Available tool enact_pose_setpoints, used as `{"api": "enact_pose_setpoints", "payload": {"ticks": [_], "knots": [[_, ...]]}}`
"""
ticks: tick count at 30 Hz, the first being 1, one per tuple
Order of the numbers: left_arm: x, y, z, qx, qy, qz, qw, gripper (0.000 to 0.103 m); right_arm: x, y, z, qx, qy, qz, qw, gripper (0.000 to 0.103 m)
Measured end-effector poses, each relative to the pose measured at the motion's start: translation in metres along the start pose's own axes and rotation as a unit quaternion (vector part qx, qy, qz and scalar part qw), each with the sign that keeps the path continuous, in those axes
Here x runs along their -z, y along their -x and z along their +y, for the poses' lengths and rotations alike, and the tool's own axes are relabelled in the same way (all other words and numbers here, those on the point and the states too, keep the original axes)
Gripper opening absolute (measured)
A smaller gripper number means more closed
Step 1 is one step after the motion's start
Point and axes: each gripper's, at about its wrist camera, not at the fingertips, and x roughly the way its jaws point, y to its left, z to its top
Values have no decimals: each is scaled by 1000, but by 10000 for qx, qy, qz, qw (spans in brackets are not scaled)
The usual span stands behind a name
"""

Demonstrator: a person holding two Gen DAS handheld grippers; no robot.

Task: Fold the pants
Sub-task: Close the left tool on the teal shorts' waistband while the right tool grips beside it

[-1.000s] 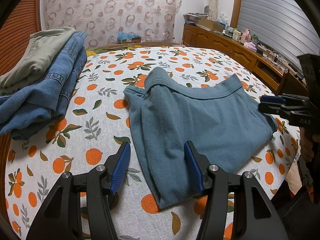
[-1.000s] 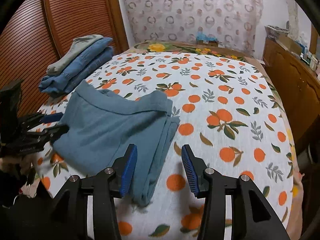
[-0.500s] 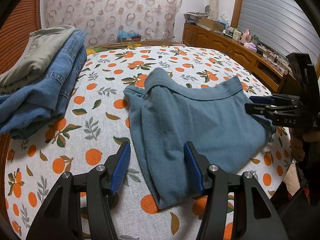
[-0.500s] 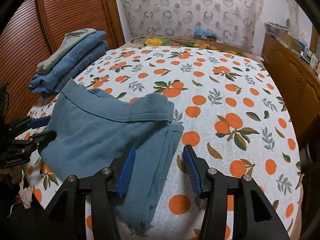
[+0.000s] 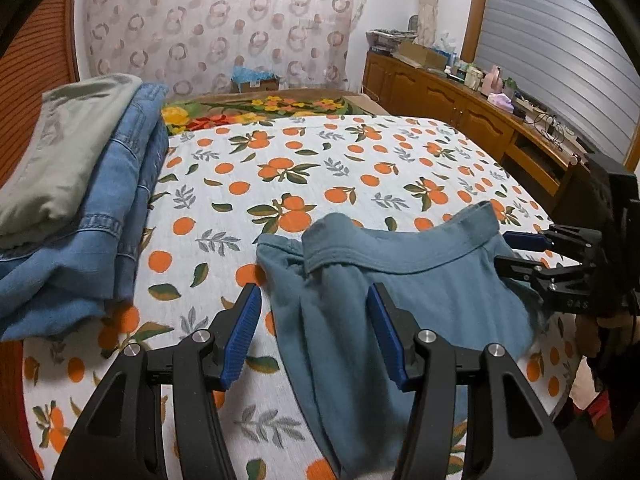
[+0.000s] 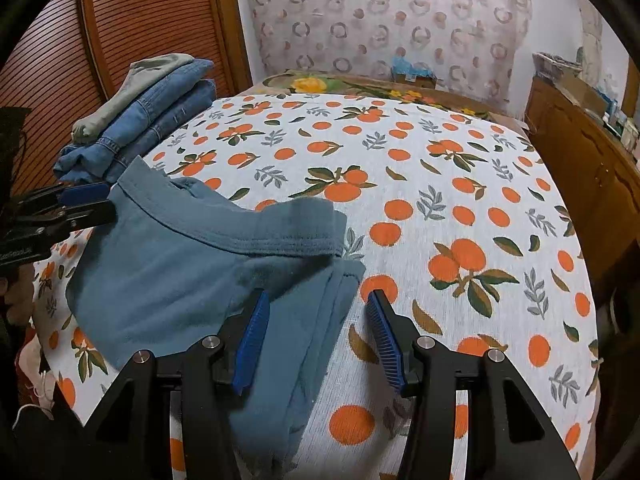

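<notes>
Teal pants point(image 5: 420, 292) point(image 6: 172, 272) lie folded on the orange-print bed sheet point(image 5: 320, 160) point(image 6: 460, 184), waistband at the far side. My left gripper point(image 5: 314, 332) hangs open over their left edge, and cloth lies under the gap without touching the blue pads point(image 5: 242, 332). My right gripper point(image 6: 318, 340) is open over the pants' right edge, whose folded layers lie below the gap. From the other side each gripper shows too: the right gripper point(image 5: 520, 256) at the right waistband corner, the left gripper point(image 6: 84, 202) at the left one. Neither holds cloth.
A stack of folded blue jeans point(image 5: 100, 232) point(image 6: 160, 124) topped by a grey-green garment point(image 5: 60, 152) sits at the bed's left side. A wooden cabinet point(image 5: 460, 108) point(image 6: 580, 160) with clutter lines the right. A slatted wooden door point(image 6: 60, 60) stands left.
My left gripper has moved forward, so the jeans stack and the waistband look nearer. The right gripper came in over the pants' right edge, then held still. Both stay open.
</notes>
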Motion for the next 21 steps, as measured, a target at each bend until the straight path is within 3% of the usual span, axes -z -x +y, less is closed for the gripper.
{"api": "enact_pose_setpoints", "payload": {"ticks": [21], "knots": [[-6,-34,16,624,338,319,9970,56,-2,-2,-4,-72,-127,-63,9999,53]]}}
